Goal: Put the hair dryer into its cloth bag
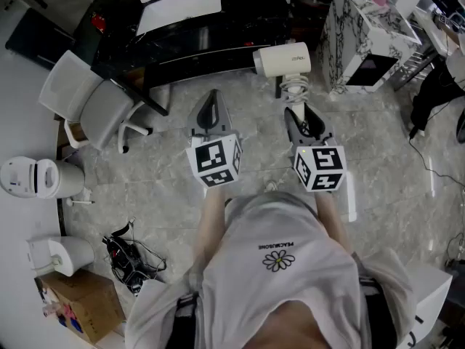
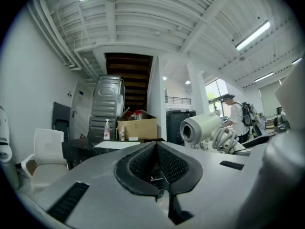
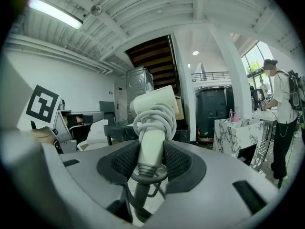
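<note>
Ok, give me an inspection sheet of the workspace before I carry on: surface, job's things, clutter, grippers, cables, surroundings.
Surface: grey marble-pattern floor; black glossy table ahead with a white sheet on it.
Job's things: cream plastic hair dryer held off the floor by its handle; cloth bag, nothing seen.
Clutter: brown cardboard box and white appliances at lower left.
Grippers: right gripper shut on the hair dryer's handle; left gripper shut, empty.
Cables: white cord wound round the dryer's handle; black cable tangle on the floor.
Surroundings: white chairs, white marble-pattern cabinet, person standing at the right.
</note>
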Motion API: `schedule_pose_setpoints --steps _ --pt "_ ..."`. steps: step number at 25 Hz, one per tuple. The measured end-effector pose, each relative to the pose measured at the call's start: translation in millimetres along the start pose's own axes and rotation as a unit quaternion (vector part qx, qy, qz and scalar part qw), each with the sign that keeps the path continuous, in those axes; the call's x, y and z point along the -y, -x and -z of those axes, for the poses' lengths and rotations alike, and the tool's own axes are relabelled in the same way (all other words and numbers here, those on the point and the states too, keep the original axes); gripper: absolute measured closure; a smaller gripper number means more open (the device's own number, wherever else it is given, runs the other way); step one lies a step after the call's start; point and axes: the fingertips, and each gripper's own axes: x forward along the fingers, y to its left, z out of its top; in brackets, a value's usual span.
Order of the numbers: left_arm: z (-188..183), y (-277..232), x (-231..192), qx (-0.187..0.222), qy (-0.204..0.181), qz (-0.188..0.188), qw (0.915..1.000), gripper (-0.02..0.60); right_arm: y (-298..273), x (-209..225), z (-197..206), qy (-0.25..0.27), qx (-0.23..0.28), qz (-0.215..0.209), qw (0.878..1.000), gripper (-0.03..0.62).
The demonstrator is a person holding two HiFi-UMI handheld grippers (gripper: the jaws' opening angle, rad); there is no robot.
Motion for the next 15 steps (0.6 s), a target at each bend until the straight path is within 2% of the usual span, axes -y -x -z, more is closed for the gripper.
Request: schedule_pose_setpoints --steps 12,15 --pt "7 -13 5 -0.002 0.008 0.004 1.0000 0.565 -5 6 1 0.007 0.007 -0.004 1.000 0.441" --pt "8 -19 3 -0.006 0.009 0.004 0.9999 0.565 -9 9 -1 -0.010 0.012 -0.006 1.000 0.441"
